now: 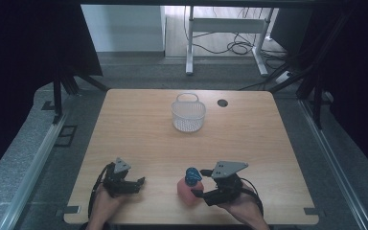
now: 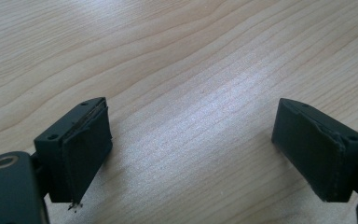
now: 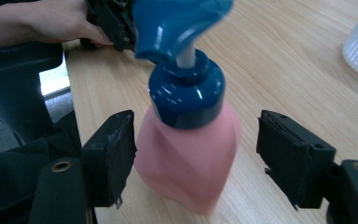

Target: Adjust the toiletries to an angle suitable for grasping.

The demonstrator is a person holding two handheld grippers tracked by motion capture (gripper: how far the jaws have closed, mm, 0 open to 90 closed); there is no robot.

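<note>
A pale wooden table [image 1: 139, 139] fills the middle of the high view, with grey floor and dark curtains around it and a white desk frame at the top of the frame. Near the bottom edge, right of centre, the right gripper [image 1: 197, 184] has its jaws on either side of a pink pump bottle [image 1: 189, 189] with a blue top. The right gripper view shows what the high view cannot: a gap at the right pad, while the left pad [image 3: 113, 151] sits just beside or touching the pink body, which I cannot settle; the jaws are half closed and the bottle is not clamped. The bottle leans, its base close to the table's near edge. Its body is soft pink and faceted, with a glossy dark blue collar and a lighter blue pump head, blurred. In the lower left of the high view the left gripper [image 1: 143, 181] lies low on the wood; the left gripper view shows its jaws wide apart with bare wood between. Farther up, the middle of the table lies open up to a white mesh basket [image 1: 188, 114] near the far edge, with a dark round hole [image 1: 222, 103] just to its right
</note>
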